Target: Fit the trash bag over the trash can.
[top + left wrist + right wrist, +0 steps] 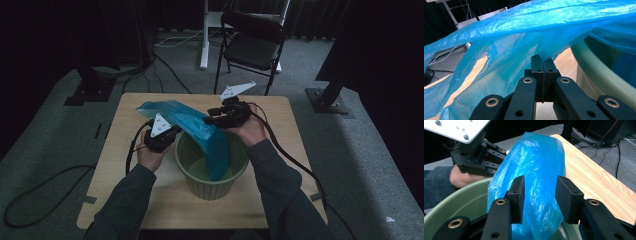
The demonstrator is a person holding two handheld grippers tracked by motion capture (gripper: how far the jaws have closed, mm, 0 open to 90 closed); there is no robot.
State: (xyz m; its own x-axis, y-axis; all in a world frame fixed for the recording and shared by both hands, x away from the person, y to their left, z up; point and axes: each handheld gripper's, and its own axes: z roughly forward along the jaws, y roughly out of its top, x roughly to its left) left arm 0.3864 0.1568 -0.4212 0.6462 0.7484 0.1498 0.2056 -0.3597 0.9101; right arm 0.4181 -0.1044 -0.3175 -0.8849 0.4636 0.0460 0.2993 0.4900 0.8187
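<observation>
A person stands at the small wooden table [125, 150] with a blue plastic bag [200, 131] draped from the table's far left down into the green ribbed bin [212, 172]. The left gripper [543, 65] has its jaws pressed together on a fold of the film just outside the rim. The right gripper [540, 195] sits with its jaws parted, the bag's bunched body between them but not pinched. It looks like the bag is being fed into the bin as a liner. To do that well, I'd say the right should close on the opposite edge, then both spread the mouth wide, pulling gently so the thin film doesn't tear.
</observation>
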